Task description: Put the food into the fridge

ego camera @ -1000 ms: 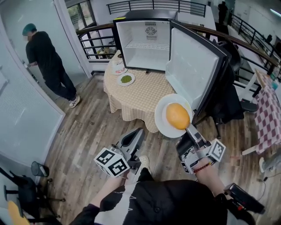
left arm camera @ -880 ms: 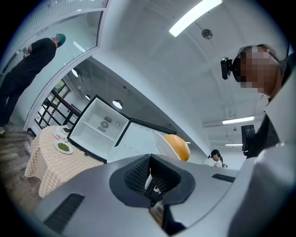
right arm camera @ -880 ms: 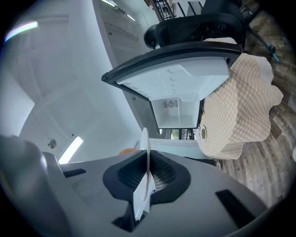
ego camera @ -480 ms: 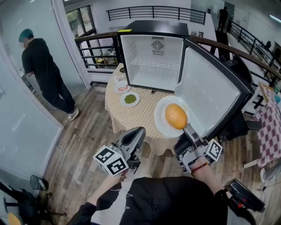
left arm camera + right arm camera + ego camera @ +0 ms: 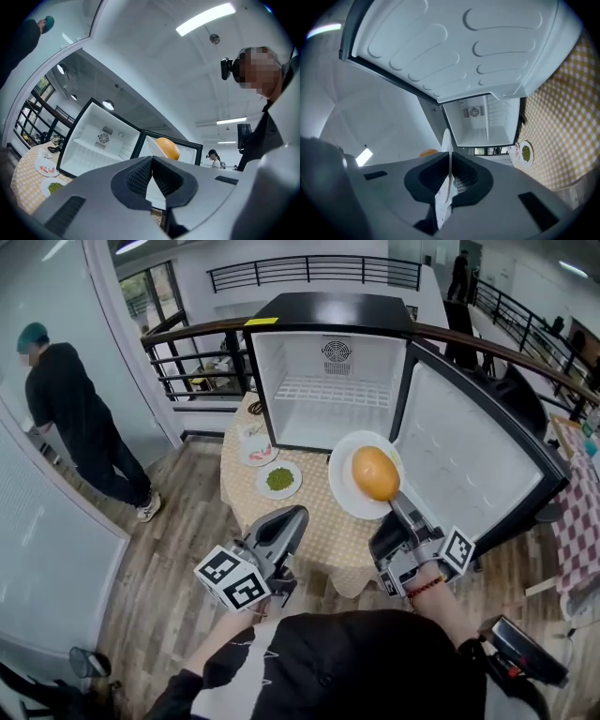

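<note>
Most orange food (image 5: pixel 427 152) behind right fingers (image 5: pixel 426 180)

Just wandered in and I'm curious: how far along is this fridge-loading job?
Done: the fridge stands open, its shelves bare. In hand: the right gripper clamps a white plate carrying orange food, short of the fridge; the left gripper is shut, empty. Left: the greens plate and another plate sit on the table.

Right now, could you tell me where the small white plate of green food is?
In the head view, the green-food plate sits on the yellow checked table, left of centre, just before the open black fridge, beside a second small plate.
</note>
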`<state>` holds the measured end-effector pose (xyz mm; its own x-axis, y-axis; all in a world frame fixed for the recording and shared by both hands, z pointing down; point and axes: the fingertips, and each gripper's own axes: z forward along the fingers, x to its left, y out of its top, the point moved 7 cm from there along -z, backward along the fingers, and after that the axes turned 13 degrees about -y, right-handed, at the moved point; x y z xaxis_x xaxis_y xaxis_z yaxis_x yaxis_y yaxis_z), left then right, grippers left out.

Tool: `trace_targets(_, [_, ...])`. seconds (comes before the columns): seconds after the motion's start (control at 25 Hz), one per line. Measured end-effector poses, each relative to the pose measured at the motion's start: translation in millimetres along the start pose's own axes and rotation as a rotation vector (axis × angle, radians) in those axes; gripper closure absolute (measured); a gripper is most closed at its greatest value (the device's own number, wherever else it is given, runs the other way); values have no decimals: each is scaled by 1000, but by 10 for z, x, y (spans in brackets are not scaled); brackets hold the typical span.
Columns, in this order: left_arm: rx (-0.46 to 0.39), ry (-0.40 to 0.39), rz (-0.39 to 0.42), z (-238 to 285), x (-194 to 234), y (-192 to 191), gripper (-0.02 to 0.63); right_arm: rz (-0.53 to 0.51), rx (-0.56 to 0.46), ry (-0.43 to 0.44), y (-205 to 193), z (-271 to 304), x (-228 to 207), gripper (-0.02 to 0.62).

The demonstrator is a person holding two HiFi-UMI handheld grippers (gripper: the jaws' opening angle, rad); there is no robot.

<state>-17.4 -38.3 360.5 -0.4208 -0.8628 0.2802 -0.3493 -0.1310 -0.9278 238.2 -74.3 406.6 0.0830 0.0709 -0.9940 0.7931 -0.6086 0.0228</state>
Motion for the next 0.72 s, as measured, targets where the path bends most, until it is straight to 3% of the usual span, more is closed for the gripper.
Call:
trace_targets(0.36, [56, -79, 51, 145, 421, 258, 592, -2, -51, -48, 24, 402, -4, 571])
trace_targets(0.72, [116, -148, 76, 368, 435, 361, 592, -10, -120, -125, 152, 434, -10, 571])
